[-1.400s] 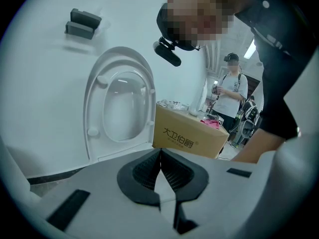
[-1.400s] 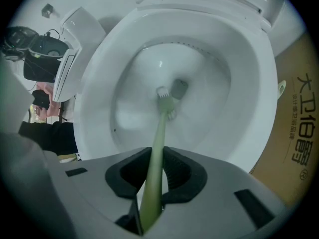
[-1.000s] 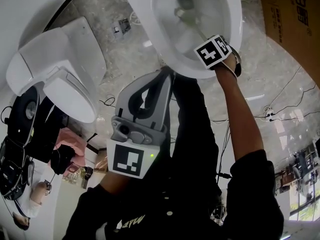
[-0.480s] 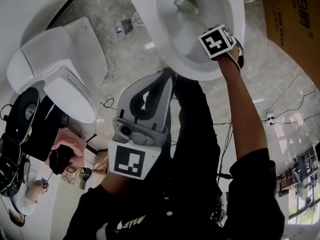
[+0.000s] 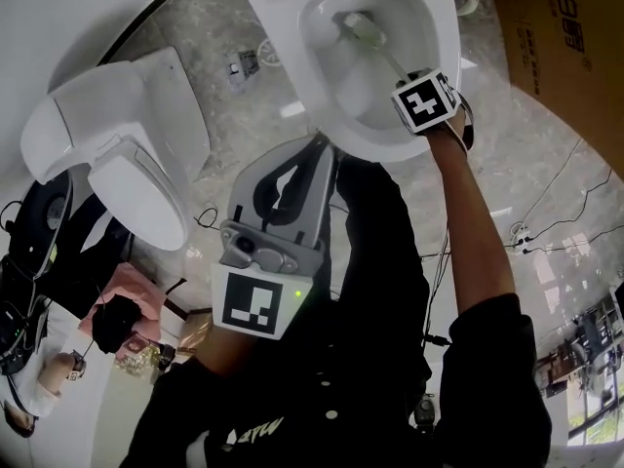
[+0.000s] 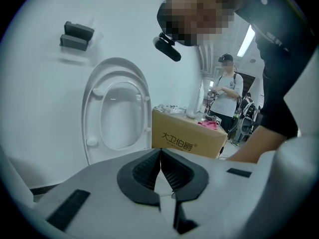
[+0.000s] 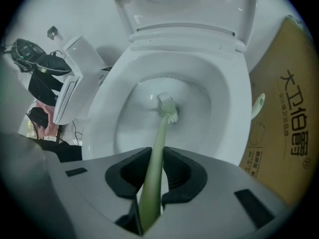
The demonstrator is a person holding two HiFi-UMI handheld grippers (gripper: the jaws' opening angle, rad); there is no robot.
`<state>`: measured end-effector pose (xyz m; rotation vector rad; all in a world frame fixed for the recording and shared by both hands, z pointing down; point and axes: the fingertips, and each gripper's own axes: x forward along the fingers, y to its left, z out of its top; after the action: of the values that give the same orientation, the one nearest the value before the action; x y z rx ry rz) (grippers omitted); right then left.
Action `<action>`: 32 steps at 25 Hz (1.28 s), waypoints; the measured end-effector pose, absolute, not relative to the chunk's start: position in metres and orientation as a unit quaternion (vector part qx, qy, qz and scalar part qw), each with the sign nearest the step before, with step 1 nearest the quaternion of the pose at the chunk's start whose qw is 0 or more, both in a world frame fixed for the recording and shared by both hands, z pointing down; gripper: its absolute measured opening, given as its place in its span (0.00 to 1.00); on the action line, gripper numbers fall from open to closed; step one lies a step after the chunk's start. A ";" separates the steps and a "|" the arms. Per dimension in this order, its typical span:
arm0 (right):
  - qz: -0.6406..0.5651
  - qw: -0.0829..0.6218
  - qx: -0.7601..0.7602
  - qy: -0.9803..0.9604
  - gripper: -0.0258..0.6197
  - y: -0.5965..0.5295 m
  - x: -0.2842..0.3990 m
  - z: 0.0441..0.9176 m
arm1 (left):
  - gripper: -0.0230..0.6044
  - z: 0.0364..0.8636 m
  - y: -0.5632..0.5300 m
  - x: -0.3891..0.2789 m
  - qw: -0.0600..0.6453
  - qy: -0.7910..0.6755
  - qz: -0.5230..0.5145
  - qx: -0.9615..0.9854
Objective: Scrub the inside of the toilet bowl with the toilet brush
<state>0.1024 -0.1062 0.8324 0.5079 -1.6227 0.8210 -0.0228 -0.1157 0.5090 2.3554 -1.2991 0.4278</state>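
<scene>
Now toilet brush [image 7: 164, 123] shifted within bowl [image 7: 224, 108], scrub ongoing; R tool [image 7: 157, 158] clamps it, L tool [image 6: 160, 159] closed, empty.

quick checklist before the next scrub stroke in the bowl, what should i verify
1. Grip: right gripper jaws shut on the toilet brush handle. Ok.
2. Brush head inside the toilet bowl, low near the drain. Ok.
3. Bristles pressed against the porcelain. Cannot tell.
4. Seat raised, out of the brush's way. Ok.
5. Left gripper clear of the bowl, jaws together on nothing. Ok.
</scene>
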 end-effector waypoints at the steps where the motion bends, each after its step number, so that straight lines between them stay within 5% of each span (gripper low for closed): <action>1: 0.353 0.583 0.222 -0.698 0.18 -0.102 0.105 0.822 | 0.08 0.506 -0.114 -0.020 0.205 -0.462 0.158 0.848; 16: 0.271 0.497 0.299 -0.768 0.18 -0.067 0.142 0.556 | 0.08 0.360 -0.103 0.016 0.120 -0.410 0.161 0.890; 32: 0.130 0.304 0.444 -0.833 0.18 -0.074 0.127 0.260 | 0.08 0.182 -0.099 0.024 0.077 -0.402 0.088 0.908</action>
<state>0.1267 -0.0743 0.2602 1.1757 -2.2064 0.3450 0.0242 -0.0988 0.1817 2.7213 -1.2034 0.2647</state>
